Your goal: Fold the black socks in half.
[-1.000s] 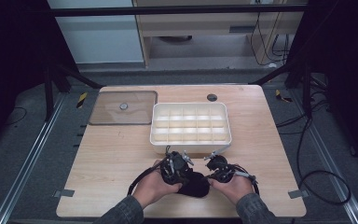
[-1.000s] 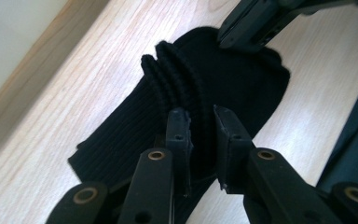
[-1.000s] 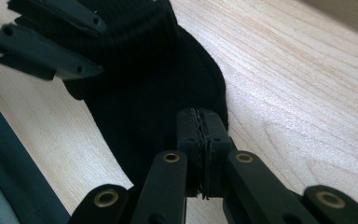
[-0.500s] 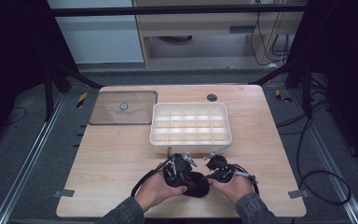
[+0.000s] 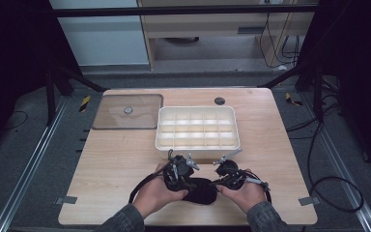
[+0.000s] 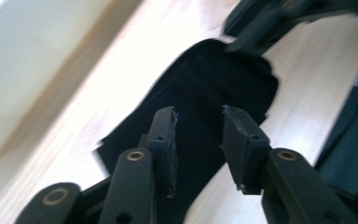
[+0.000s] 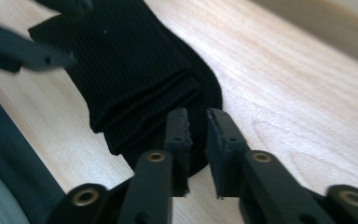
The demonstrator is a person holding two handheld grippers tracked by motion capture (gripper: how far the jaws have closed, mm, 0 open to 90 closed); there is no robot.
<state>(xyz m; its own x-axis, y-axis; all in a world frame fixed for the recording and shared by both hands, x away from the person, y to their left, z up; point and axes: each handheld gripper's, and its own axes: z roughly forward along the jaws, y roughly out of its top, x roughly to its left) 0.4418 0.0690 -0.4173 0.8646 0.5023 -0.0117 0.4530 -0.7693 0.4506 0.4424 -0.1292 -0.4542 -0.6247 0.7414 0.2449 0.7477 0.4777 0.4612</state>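
Black ribbed fabric piece (image 5: 200, 190), folded, lying at the table's (image 5: 111, 164) near edge before the compartment tray (image 5: 197, 128): left gripper (image 6: 198, 126) and right gripper (image 7: 198, 122) are flanking it, jaws partly parted, gripping nothing, apparently positioning to lift opposite ends.

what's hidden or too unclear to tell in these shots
- Black ribbed fabric piece, high view: mostly covered by both hands and grippers, so its shape is unclear.
- Right gripper, right gripper view: jaws slightly apart over the fabric's edge; a real grip cannot be told.
- White divided plastic tray, high view: too small to see contents.
- Small round object on the clear flat lid: too small to identify.
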